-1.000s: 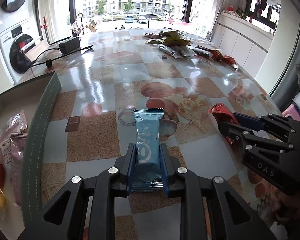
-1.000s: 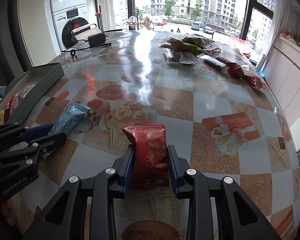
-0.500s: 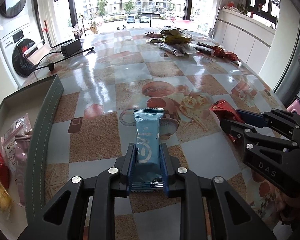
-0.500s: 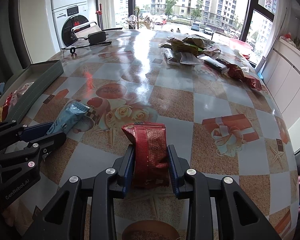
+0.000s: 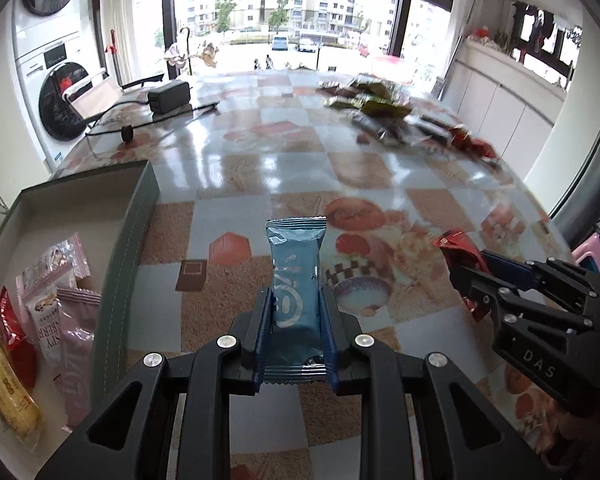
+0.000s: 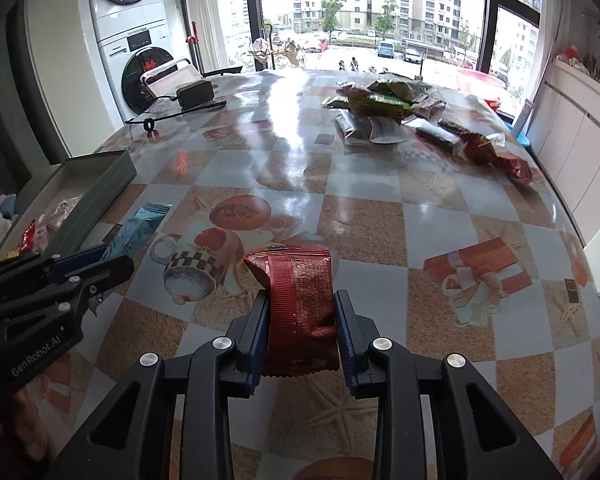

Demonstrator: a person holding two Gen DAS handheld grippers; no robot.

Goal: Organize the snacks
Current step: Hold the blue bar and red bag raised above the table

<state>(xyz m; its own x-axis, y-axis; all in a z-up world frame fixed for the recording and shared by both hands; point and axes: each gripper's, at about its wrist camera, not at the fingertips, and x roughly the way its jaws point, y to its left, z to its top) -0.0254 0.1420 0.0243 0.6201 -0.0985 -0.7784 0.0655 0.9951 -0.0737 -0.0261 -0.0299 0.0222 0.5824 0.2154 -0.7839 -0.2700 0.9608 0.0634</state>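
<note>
Left wrist view: the left tool (image 5: 295, 322) is clamped on a blue snack packet (image 5: 296, 276), its 2 blue pads pressed against the packet's long sides, and the packet's far end sticks out ahead over the counter (image 5: 260, 168) with its checked, glossy cover. To the left lies a grey-green box (image 5: 126, 264) with its near wall just beside the tool; inside it are 2 pink packets (image 5: 56, 304), a red packet (image 5: 14, 340) and a yellow packet (image 5: 6, 396), lying side by side. To the right the right tool (image 5: 466, 276) grips a red snack packet (image 5: 458, 246), near the blue one but apart from it. At the far right of the counter sits a loose heap of snacks (image 5: 380, 104), blurred; at the far left a black power adapter (image 5: 169, 96) with its cable. Right wrist view: the right tool (image 6: 301, 330) is closed on the red snack packet (image 6: 300, 304), which stands up between the pads, crumpled at its near end. At the left the left tool (image 6: 100, 262) holds the blue snack packet (image 6: 138, 228), close to the long wall of the grey-green box (image 6: 96, 192). The heap of snacks (image 6: 384, 108) lies well apart at the far right of the counter (image 6: 360, 216), green, silver and red wrappers together. A stacked washing machine (image 6: 140, 52) stands beyond the counter's far left corner.
</note>
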